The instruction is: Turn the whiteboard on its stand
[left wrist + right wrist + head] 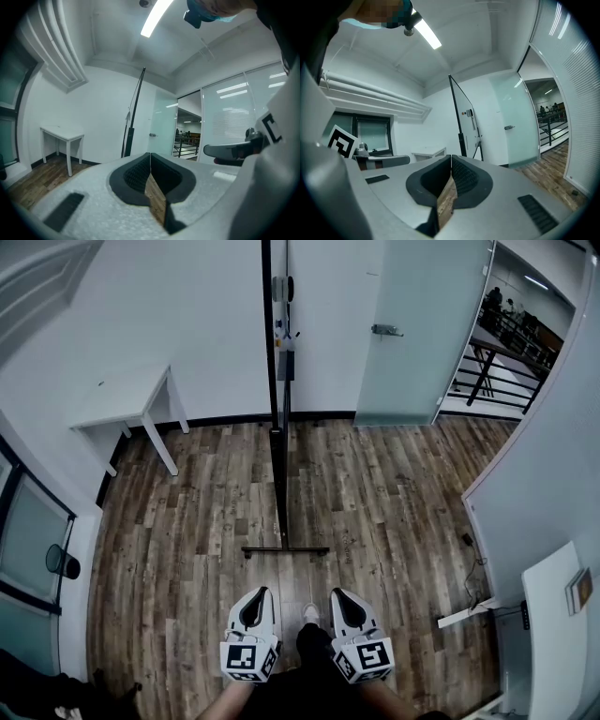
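My left tool (254,601) and right tool (343,601) were both closed on nothing, held low before me. Well ahead, the whiteboard (272,352) stood edge-on on its stand (285,549), untouched; I judged the turning not yet begun.

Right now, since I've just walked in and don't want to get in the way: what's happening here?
A person stands on the wood floor with a gripper in each hand, facing the whiteboard, which is seen edge-on on its stand. The left gripper and right gripper both have their tongs closed on nothing and are short of the board, so the turning has not yet begun. A white table stands by the wall on the left.
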